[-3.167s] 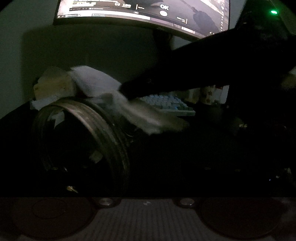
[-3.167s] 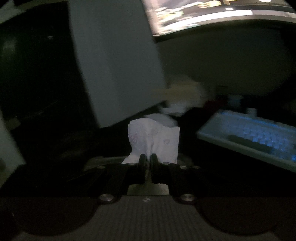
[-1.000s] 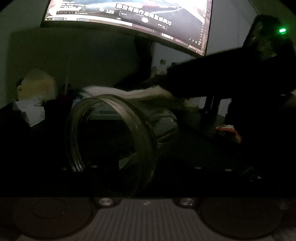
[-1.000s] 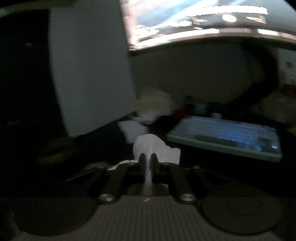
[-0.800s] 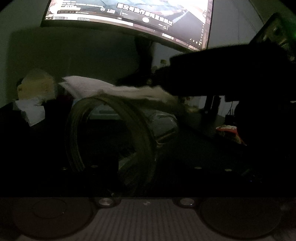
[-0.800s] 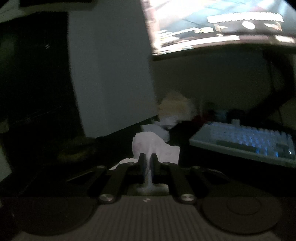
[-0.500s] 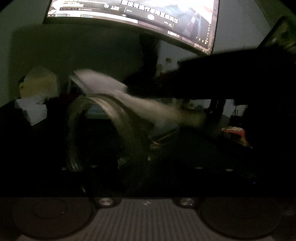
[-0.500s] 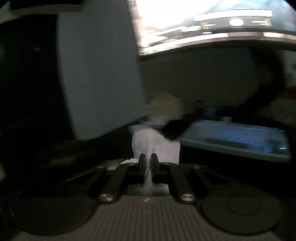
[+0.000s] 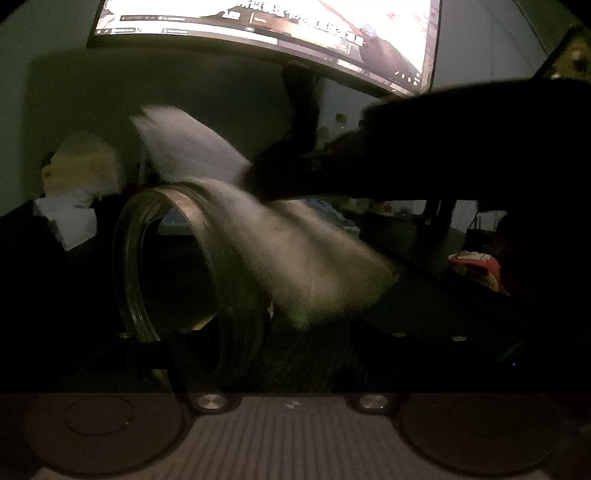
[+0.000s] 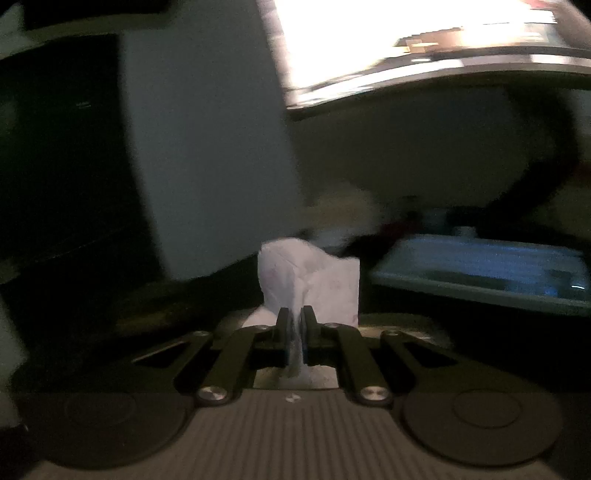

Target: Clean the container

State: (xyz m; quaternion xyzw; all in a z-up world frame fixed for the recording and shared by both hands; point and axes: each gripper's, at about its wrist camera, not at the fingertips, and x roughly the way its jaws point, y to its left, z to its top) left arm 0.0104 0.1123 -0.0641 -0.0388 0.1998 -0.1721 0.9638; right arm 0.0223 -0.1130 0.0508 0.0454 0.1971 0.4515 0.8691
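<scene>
Clearly right hand-held gripper [image 10: 294,322] clamped on white tissue [image 10: 317,280].

Dim home computer desk: curved monitor [image 9: 266,33], backlit keyboard [image 10: 480,275].

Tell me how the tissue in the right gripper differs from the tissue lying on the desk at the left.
The held tissue is pinched in the right gripper and drapes over the glass jar; the loose tissue lies crumpled on the desk, untouched. The held one looks blurred, the loose one sharper. Both are white paper.
</scene>
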